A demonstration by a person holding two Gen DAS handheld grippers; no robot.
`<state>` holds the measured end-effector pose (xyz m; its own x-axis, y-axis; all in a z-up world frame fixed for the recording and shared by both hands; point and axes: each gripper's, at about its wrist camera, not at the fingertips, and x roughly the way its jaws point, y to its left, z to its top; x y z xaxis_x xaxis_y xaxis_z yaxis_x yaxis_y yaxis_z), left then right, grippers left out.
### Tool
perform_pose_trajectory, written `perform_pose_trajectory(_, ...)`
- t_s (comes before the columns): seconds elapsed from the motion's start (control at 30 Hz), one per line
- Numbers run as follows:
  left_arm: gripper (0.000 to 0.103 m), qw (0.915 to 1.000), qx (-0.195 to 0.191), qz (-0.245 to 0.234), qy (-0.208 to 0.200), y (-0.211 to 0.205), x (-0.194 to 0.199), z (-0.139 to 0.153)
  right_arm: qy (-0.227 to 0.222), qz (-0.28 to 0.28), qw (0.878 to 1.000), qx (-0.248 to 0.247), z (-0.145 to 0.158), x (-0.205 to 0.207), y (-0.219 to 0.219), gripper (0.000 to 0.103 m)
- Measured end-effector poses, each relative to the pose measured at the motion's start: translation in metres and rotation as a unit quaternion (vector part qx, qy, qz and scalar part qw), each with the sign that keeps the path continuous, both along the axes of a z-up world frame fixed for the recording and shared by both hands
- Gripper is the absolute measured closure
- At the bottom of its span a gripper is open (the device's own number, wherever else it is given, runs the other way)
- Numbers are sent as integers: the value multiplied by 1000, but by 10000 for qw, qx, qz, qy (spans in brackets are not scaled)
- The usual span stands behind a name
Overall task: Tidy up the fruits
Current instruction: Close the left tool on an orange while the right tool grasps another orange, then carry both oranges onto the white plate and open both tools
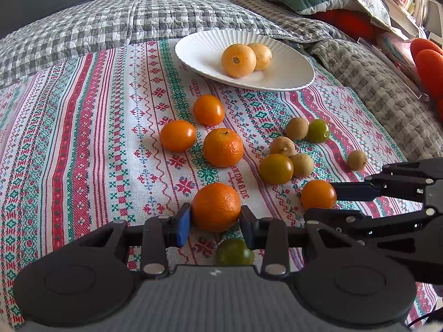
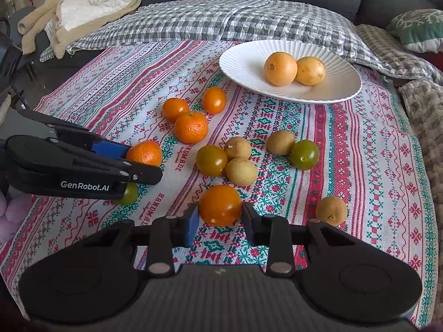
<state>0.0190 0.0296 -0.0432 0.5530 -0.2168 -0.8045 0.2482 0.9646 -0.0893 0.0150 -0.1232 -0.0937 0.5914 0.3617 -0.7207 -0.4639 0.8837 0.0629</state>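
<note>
The left tongs (image 1: pixel 215 222) are closed on a mandarin (image 1: pixel 216 207), its dimpled rind pinched between a blue pad and a black one, while it rests on the woven cloth (image 1: pixel 83 138). The right tongs (image 2: pixel 220 219) are closed on a smooth orange tomato (image 2: pixel 220 205), glossy and slightly flattened, also down on the cloth. No earlier view is given, so only the grips themselves can be judged.

Risks follow from the shapes. Both fruits are round and are caught near their widest part; a quick lift could let either roll out of the pads. The tomato's slick, thin skin looks the likelier to slip, or to bruise under a hard squeeze. A green tomato (image 1: pixel 234 251) lies just under the left tongs and could be knocked aside. The two tools work close together, so a careless swing might clip one against the other.

Farther on, more mandarins, orange and green tomatoes and matte tan longans (image 2: pixel 241 171) lie loose across the red-and-teal patterned cloth. Beyond them a white ribbed plate (image 2: pixel 243 55) holds two pale yellow-orange round fruits (image 2: pixel 280 68), touching. A grey checked quilt (image 2: pixel 221 19) lies behind.
</note>
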Motion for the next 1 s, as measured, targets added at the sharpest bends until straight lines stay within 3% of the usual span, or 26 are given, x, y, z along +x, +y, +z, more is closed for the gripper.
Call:
perform_pose_trajectory(0.53,80,9999,-101,-27,62,0,-1,7,-20,-14,9998,218,13,-1,-5,74)
perform_pose_trajectory(1.0,80,9991,-290,-32,-305,-7,8,36,-88,-522,9966,633,41,14,-36,74)
